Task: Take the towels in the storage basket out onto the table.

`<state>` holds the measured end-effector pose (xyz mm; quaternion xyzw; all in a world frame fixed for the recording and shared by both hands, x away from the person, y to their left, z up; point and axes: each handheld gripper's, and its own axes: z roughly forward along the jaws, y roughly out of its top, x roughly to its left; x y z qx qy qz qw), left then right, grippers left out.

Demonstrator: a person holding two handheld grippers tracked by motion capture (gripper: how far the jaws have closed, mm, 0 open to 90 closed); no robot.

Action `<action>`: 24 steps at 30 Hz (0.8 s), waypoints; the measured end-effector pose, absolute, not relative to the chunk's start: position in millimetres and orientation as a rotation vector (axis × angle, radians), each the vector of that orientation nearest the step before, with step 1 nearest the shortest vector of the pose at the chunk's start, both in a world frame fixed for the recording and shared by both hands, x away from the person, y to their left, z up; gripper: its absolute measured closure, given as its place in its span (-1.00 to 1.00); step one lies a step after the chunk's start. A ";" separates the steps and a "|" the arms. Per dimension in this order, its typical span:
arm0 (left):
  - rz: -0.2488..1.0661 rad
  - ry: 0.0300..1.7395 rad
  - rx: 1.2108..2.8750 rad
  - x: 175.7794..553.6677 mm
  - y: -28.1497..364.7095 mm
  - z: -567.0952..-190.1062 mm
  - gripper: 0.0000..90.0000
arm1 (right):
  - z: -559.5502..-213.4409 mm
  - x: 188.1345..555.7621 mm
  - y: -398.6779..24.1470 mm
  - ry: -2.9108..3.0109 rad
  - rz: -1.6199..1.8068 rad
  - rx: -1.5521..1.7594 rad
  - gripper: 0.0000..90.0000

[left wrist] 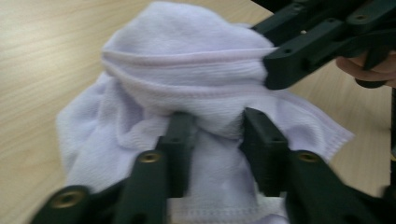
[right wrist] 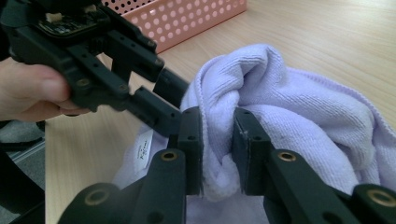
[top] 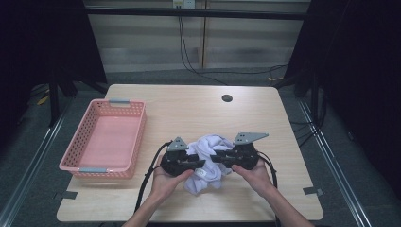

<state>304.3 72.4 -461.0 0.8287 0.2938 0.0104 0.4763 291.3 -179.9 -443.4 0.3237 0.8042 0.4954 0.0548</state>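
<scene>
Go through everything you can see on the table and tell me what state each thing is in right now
Towel: crumpled in a heap on the table, pinched from both sides.
Left gripper: shut on a fold of the towel.
Right gripper: shut on a fold of the towel.
Pink basket: upright, empty, at the table's left.

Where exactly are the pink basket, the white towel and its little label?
pink basket (top: 137, 137), high view, on its right side wall.
white towel (left wrist: 187, 46), left gripper view, on its bunched top.
label (right wrist: 143, 150), right gripper view, on the tag's middle.
</scene>
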 end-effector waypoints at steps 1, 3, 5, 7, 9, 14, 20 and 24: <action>0.042 0.716 2.023 303.5 72.6 -460.5 0.82 | -442.7 290.8 -181.1 2.437 1.497 0.992 0.67; 0.023 0.706 2.018 303.4 73.5 -458.7 0.91 | -441.7 290.9 -184.1 2.428 1.505 1.002 0.66; 0.028 0.699 1.999 301.8 75.4 -454.8 0.93 | -440.3 291.0 -186.3 2.416 1.498 1.006 0.65; 0.010 0.702 1.976 301.6 80.1 -450.7 0.93 | -438.0 292.1 -190.6 2.389 1.517 1.019 0.64; 0.016 0.703 1.972 301.3 84.6 -449.0 0.93 | -435.2 292.2 -195.7 2.364 1.523 1.028 0.74; -0.020 0.699 1.972 301.7 80.1 -449.7 0.93 | -430.3 291.3 -203.7 2.350 1.566 1.003 0.74; -0.044 0.675 2.016 300.8 70.4 -455.3 0.93 | -426.0 291.1 -198.7 2.352 1.574 0.986 0.24; -0.050 0.644 2.046 298.5 62.9 -459.3 0.92 | -438.4 289.8 -178.5 2.417 1.454 0.956 -0.02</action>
